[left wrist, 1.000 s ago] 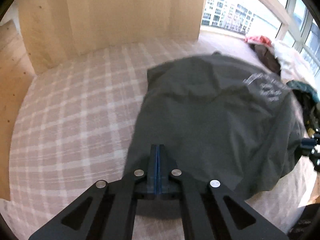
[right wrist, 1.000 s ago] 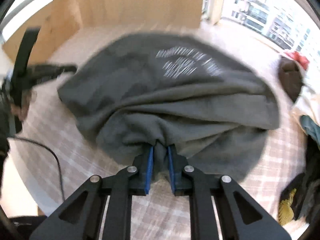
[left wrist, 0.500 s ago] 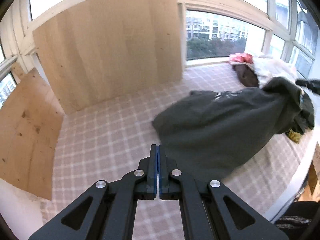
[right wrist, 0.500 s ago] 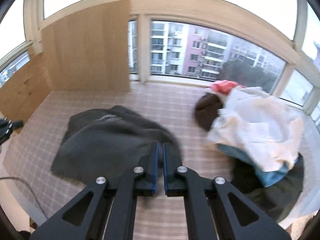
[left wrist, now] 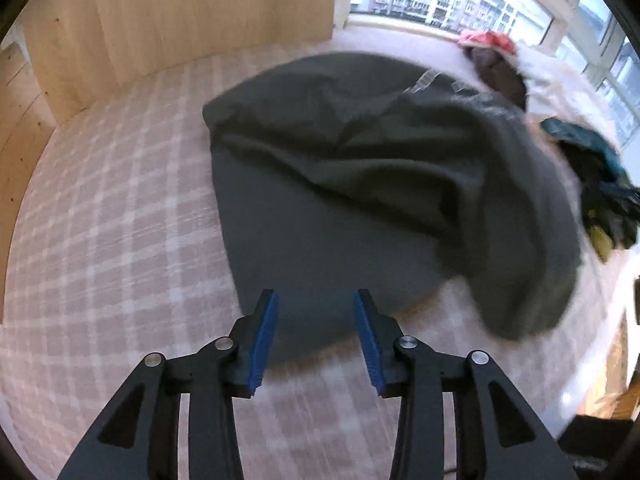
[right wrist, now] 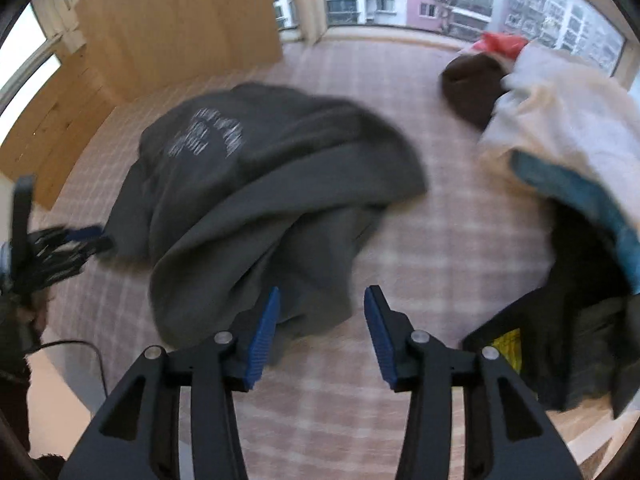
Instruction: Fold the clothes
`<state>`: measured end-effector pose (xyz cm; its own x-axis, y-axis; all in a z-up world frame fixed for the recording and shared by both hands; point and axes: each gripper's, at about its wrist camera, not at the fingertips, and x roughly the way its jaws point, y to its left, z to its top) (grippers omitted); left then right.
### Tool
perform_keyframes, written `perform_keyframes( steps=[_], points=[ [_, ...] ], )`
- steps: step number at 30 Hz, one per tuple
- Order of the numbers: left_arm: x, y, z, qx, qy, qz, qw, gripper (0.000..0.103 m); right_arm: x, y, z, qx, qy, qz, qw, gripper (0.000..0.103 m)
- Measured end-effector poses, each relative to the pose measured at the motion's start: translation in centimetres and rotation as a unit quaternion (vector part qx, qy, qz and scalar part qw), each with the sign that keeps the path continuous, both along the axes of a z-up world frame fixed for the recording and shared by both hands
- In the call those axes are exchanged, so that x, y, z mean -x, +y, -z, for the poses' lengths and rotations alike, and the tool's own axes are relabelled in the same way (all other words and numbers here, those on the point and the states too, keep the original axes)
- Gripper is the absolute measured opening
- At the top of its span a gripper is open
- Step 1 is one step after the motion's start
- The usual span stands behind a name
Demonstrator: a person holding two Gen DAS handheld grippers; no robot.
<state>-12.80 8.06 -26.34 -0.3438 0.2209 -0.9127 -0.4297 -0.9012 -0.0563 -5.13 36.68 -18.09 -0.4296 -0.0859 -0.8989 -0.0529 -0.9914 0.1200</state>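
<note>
A dark grey shirt (left wrist: 360,184) with pale lettering lies rumpled and partly folded over itself on the pink checked cloth (left wrist: 112,216). My left gripper (left wrist: 316,320) is open, its blue pads just short of the shirt's near hem, holding nothing. In the right wrist view the same shirt (right wrist: 256,192) lies bunched, its lettering (right wrist: 208,136) facing up. My right gripper (right wrist: 320,316) is open too, above the shirt's near right edge, with nothing between its fingers. The left gripper (right wrist: 68,240) shows blurred at the far left of that view.
A heap of other clothes lies to the right: a white garment (right wrist: 560,120), a brown one (right wrist: 472,88), a red one (right wrist: 500,44), teal cloth (right wrist: 580,196) and dark cloth (right wrist: 580,320). Wooden panels (left wrist: 180,12) stand behind. The bed's edge (left wrist: 624,304) runs at the right.
Both grippers were shut and are now open. The shirt, held up by the right gripper before, has dropped onto the cloth. Both grippers have come down closer to it.
</note>
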Motion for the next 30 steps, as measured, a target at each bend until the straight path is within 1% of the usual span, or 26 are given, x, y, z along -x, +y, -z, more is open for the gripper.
perform_keyframes(
  steps=[2, 6, 8, 10, 11, 15, 18, 21, 23, 26, 28, 29, 30],
  points=[
    [0.7, 0.5, 1.2, 0.012, -0.004, -0.002, 0.9999, 0.038, -0.2, -1.6, 1.2, 0.007, -0.007, -0.027, 1.000, 0.051],
    [1.5, 0.6, 1.7, 0.008, 0.001, -0.001, 1.0000, 0.039, -0.9, -4.1, 2.1, -0.019, -0.012, -0.059, 0.998, 0.051],
    [1.5, 0.8, 1.6, 0.008, 0.006, 0.009, 0.9999, 0.037, -1.2, -4.5, 2.2, -0.016, -0.013, -0.060, 0.998, 0.051],
    [1.5, 1.0, 1.5, -0.005, 0.005, 0.021, 0.9998, 0.020, -1.5, -4.8, 2.3, -0.012, -0.013, -0.061, 0.998, 0.052],
    [1.4, 1.0, 1.5, -0.010, 0.002, 0.026, 0.9996, 0.008, -1.7, -5.0, 2.4, -0.010, -0.013, -0.062, 0.998, 0.052],
    [1.2, 1.2, 1.2, -0.006, 0.003, 0.036, 0.9993, 0.004, -2.8, -4.7, 2.6, 0.002, -0.013, -0.058, 0.998, 0.052],
    [0.9, -0.1, -0.4, -0.024, 0.011, 0.029, 0.9992, 0.004, -4.0, -4.8, 2.9, 0.009, -0.013, -0.057, 0.998, 0.055],
    [0.6, -1.7, -2.2, -0.044, 0.020, 0.020, 0.9986, 0.004, -4.9, -5.7, 3.9, 0.019, -0.017, -0.063, 0.998, 0.059],
    [0.4, -2.8, -3.4, -0.057, 0.027, 0.014, 0.9979, 0.004, -4.8, -6.8, 5.1, 0.016, -0.026, -0.067, 0.997, 0.059],
    [0.1, -4.4, -5.3, -0.077, 0.036, 0.006, 0.9963, 0.004, -3.7, -8.4, 6.2, 0.009, -0.023, -0.071, 0.997, 0.059],
    [-0.3, -5.5, -6.9, -0.081, 0.048, 0.001, 0.9955, 0.004, -2.9, -9.1, 6.7, 0.006, -0.020, -0.069, 0.997, 0.058],
    [-0.5, -6.0, -7.7, -0.081, 0.055, 0.000, 0.9952, 0.004, -2.5, -9.4, 6.9, 0.008, -0.018, -0.068, 0.998, 0.041],
    [-0.8, -6.6, -8.6, -0.081, 0.063, -0.002, 0.9947, 0.004, -2.4, -9.0, 6.5, 0.028, -0.018, -0.065, 0.997, 0.018]
  ],
)
